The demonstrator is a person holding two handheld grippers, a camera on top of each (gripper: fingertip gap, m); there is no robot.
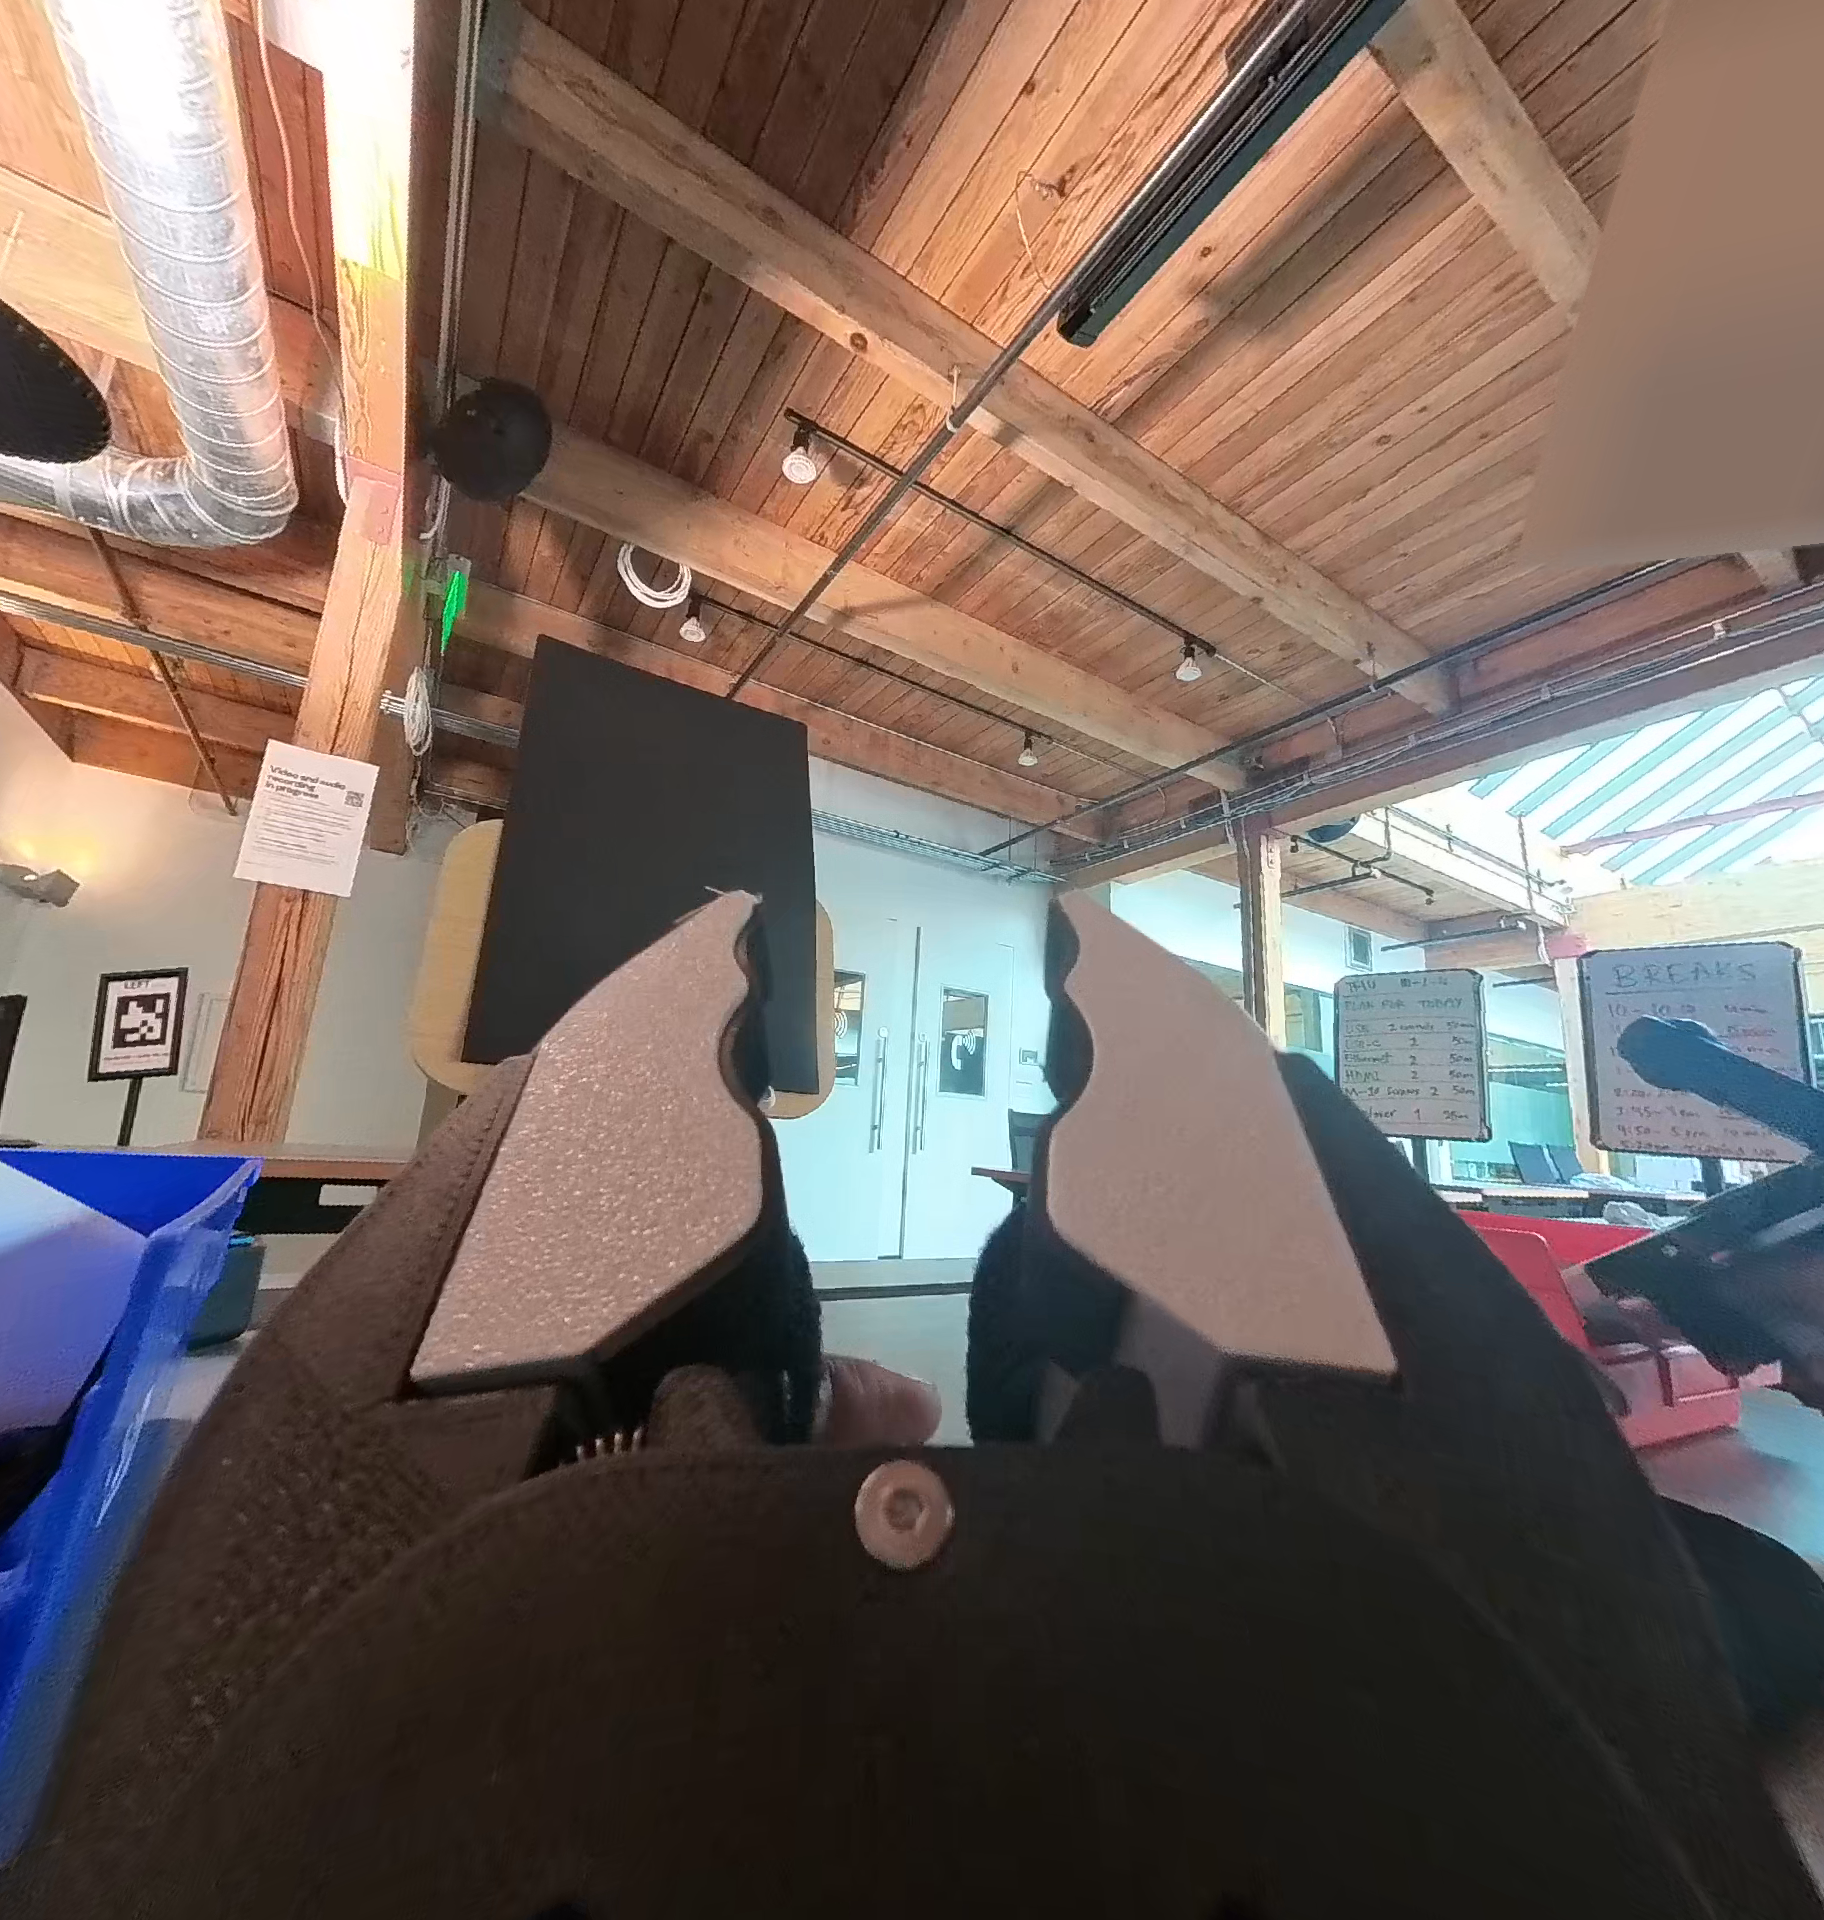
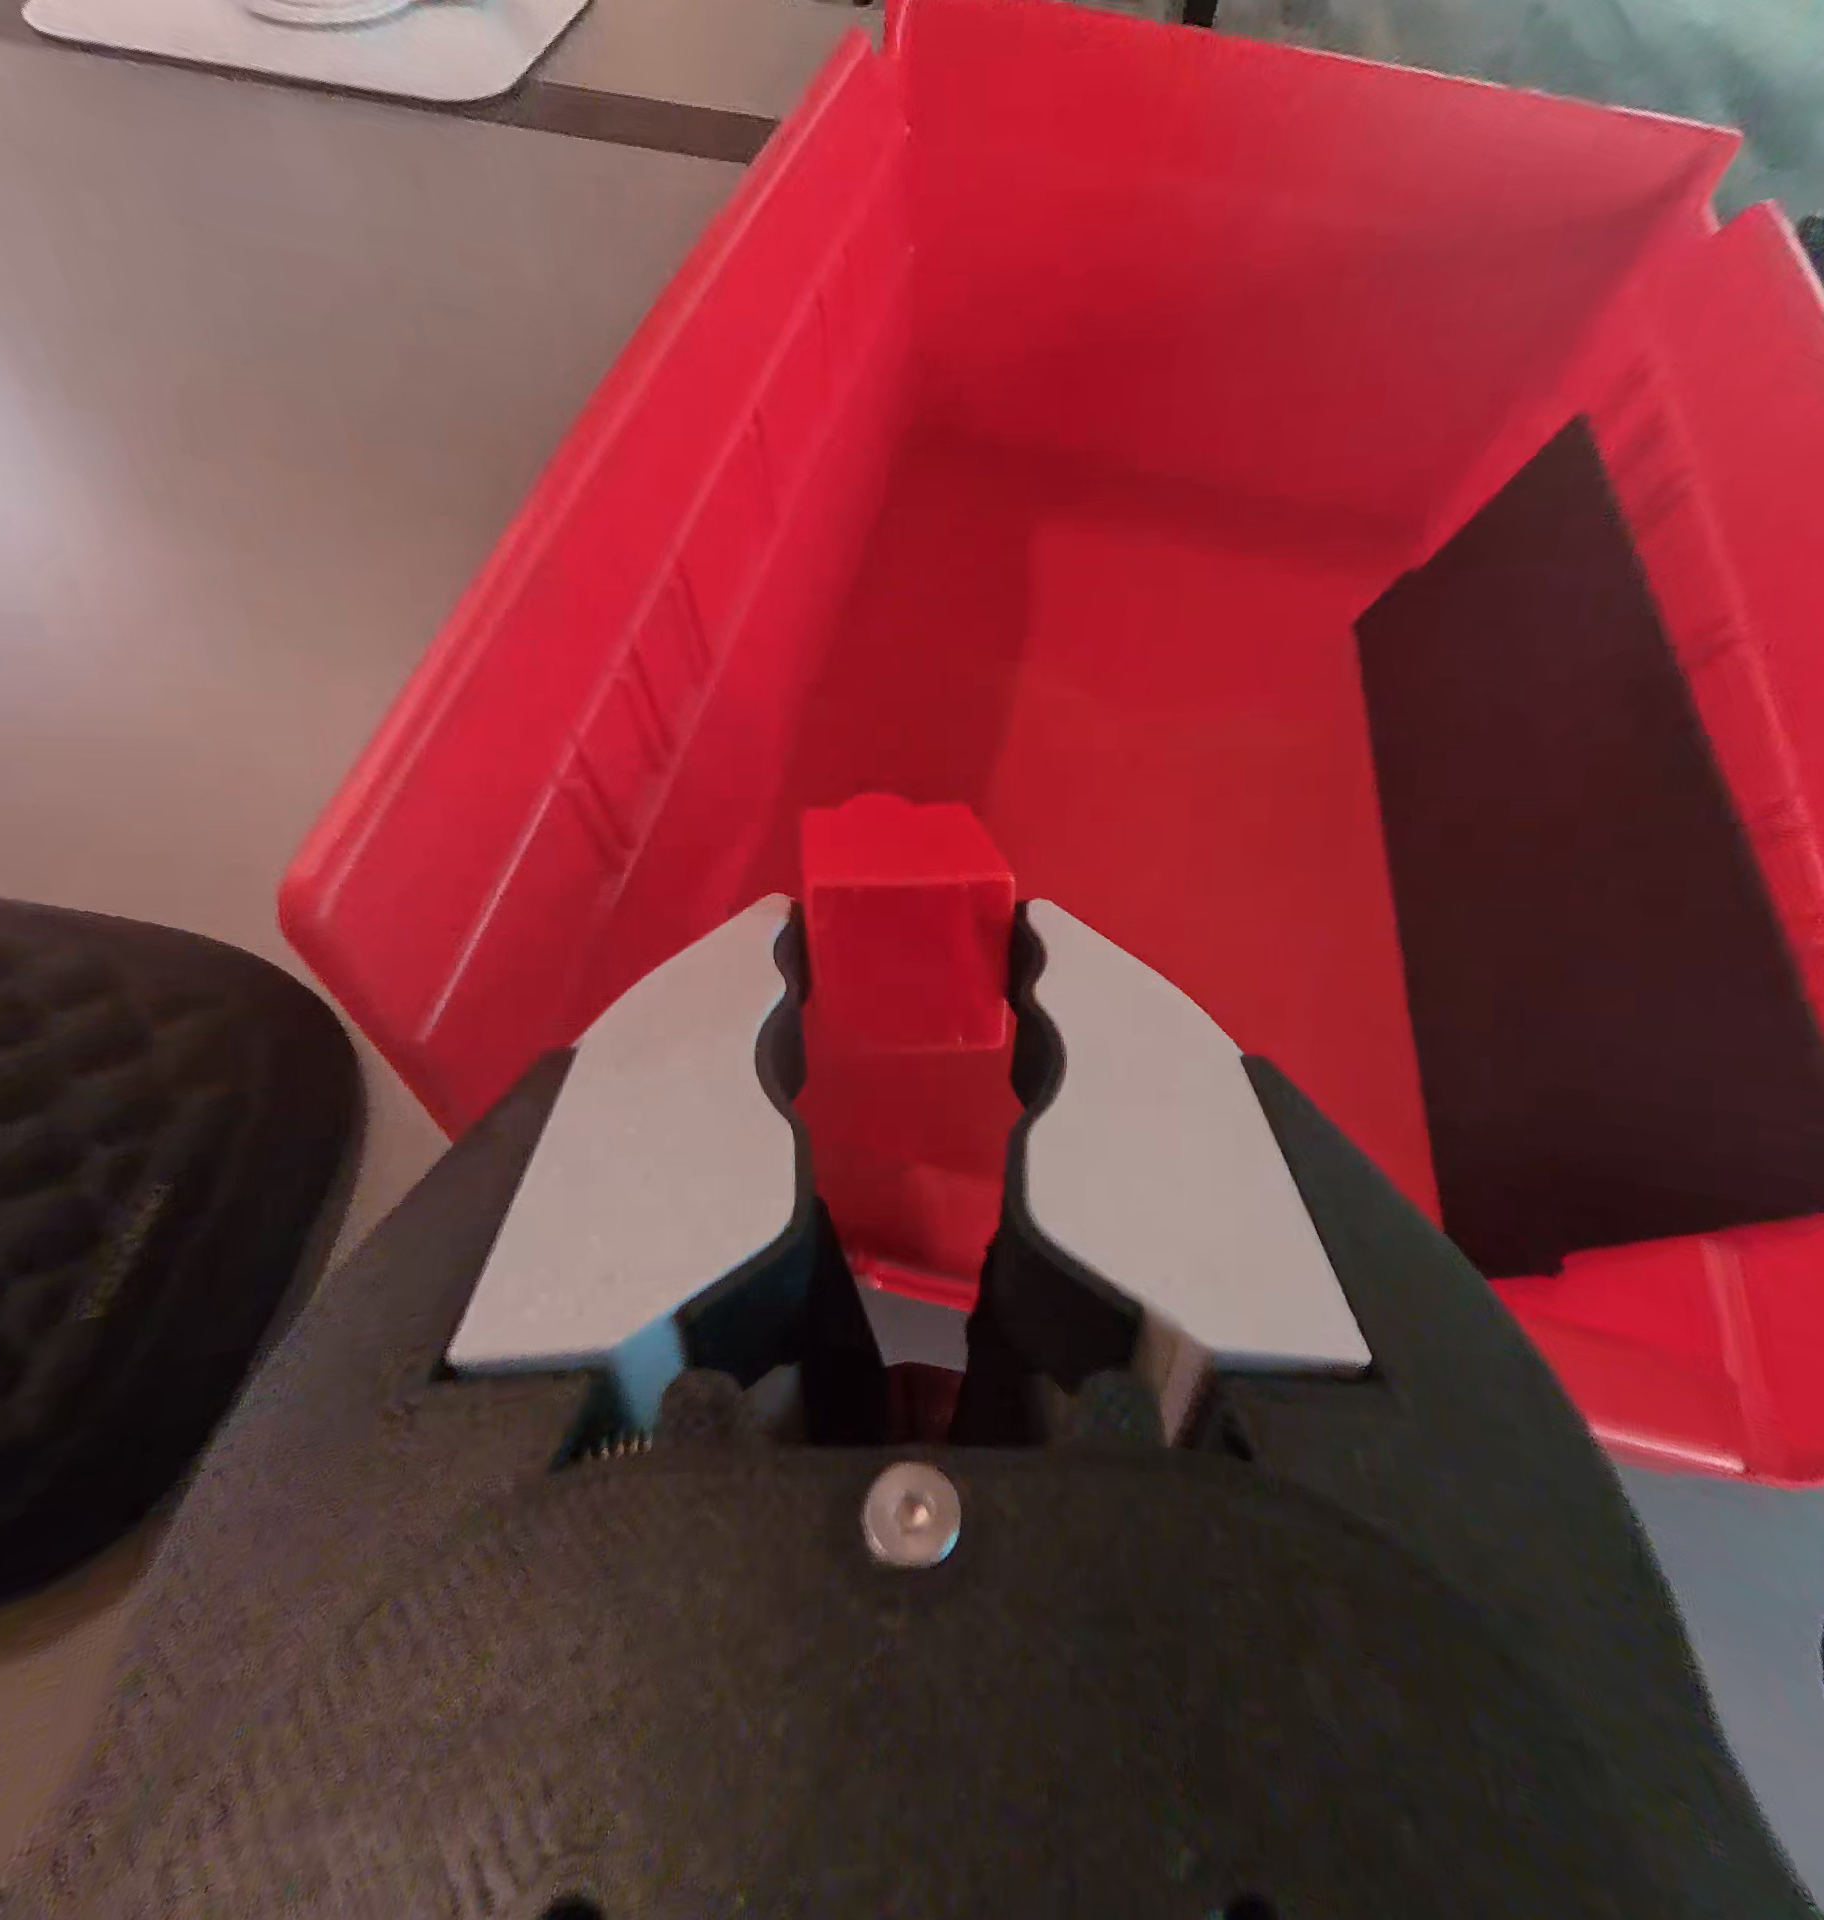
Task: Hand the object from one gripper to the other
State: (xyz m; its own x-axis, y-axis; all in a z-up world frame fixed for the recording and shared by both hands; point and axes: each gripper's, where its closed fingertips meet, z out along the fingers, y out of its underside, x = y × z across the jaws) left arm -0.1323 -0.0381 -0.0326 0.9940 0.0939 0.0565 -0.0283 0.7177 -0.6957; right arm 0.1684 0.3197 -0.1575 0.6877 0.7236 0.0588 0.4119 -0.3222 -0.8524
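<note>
Both tongs differ: right tongs (image 2: 908, 925) pinch a red block (image 2: 903, 956); left tongs (image 1: 903, 914) gape empty.

A small red block (image 2: 908, 961) sits clamped between the right tongs (image 2: 908, 935).

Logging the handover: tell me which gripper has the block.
The right gripper, shut on the red block above the red bin. The left gripper is open and holds nothing.
</note>
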